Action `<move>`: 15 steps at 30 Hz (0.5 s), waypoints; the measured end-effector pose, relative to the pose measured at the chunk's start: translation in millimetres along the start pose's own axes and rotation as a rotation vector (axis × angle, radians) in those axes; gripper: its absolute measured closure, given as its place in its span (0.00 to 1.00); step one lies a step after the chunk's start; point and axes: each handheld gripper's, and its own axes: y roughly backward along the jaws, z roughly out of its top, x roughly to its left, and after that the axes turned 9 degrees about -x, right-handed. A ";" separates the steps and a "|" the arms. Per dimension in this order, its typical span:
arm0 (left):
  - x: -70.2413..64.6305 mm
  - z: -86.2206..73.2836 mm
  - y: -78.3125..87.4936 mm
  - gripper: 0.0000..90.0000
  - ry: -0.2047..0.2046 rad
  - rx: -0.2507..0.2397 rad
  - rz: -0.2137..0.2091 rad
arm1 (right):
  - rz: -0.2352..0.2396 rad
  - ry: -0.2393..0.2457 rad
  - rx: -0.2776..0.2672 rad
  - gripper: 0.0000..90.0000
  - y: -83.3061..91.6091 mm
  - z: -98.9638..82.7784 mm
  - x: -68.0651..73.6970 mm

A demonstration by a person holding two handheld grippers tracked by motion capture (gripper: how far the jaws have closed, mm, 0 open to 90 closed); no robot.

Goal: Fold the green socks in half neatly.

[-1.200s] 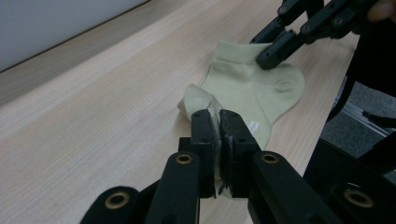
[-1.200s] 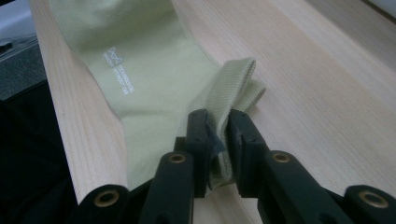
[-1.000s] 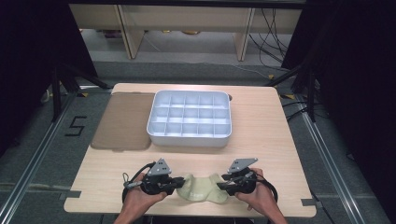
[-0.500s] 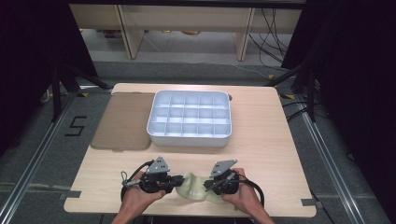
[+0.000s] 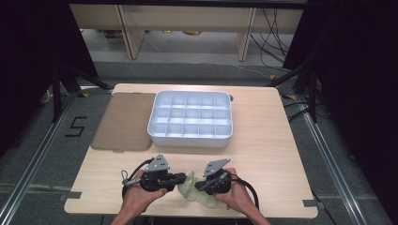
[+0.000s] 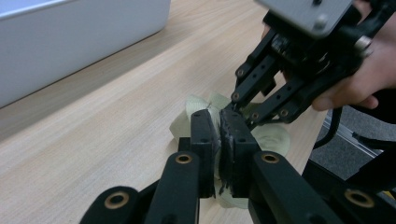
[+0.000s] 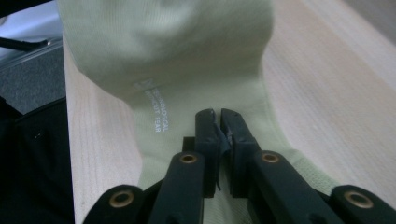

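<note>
Two claws clamped on sock (image 5: 193, 187)

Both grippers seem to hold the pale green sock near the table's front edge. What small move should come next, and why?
Probably lift both grippers a little together, to raise the sock off the table. The left gripper is shut on one bunched end and the right gripper is shut on the fabric too, so both grips look set. The sock lies crumpled between them, and the divided tray stands farther back.

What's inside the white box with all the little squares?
The white plastic divided tray looks bare in every compartment I can see. Its near wall hides part of the floor of the front row.
</note>
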 end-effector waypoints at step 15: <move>-14.2 5.6 -14.1 0.93 0.010 0.000 -0.024 | -0.101 -0.072 0.006 0.95 34.1 -18.0 -14.7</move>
